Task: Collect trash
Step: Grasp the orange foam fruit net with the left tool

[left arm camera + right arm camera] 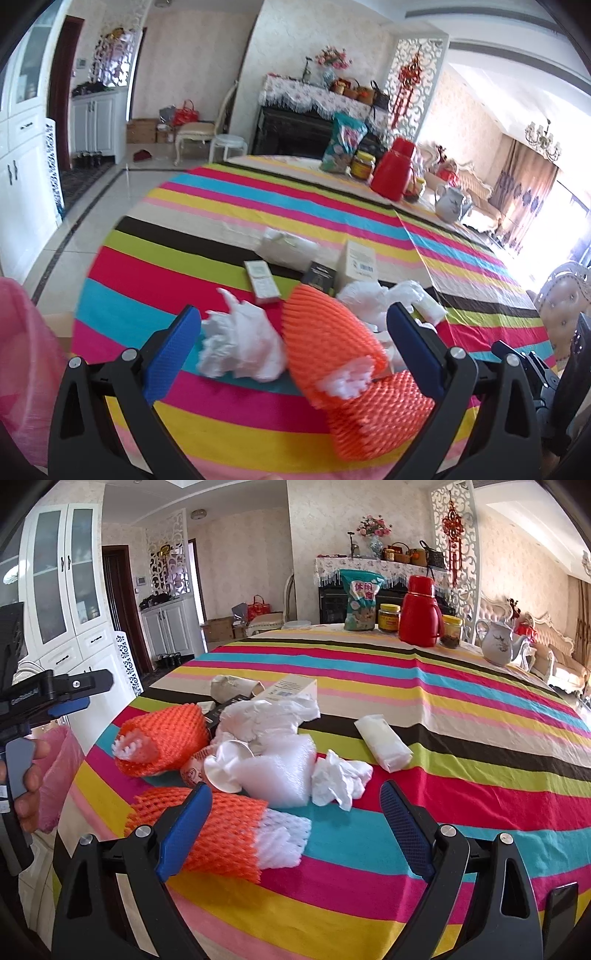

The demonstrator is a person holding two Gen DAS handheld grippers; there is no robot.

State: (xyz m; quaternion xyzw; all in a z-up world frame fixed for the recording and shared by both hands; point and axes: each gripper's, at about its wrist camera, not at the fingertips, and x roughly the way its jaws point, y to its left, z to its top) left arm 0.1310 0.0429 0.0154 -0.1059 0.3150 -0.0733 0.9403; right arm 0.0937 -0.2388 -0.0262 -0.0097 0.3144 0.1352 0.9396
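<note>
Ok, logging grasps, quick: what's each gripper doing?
Left gripper: open, holding nothing, over the orange net.
Right gripper: open, holding nothing.

A table with a bright striped cloth (461, 709) carries orange foam nets (166, 734), crumpled tissues (338, 777), small boxes (264, 282) (one black) and a red thermos (421, 611).

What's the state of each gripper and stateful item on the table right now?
left gripper: open, empty
right gripper: open, empty
red thermos: upright, lid on
yellow-lid jar: upright, closed
snack bag: standing
teapot: upright, lidded
orange foam nets: lying on tablecloth
</note>
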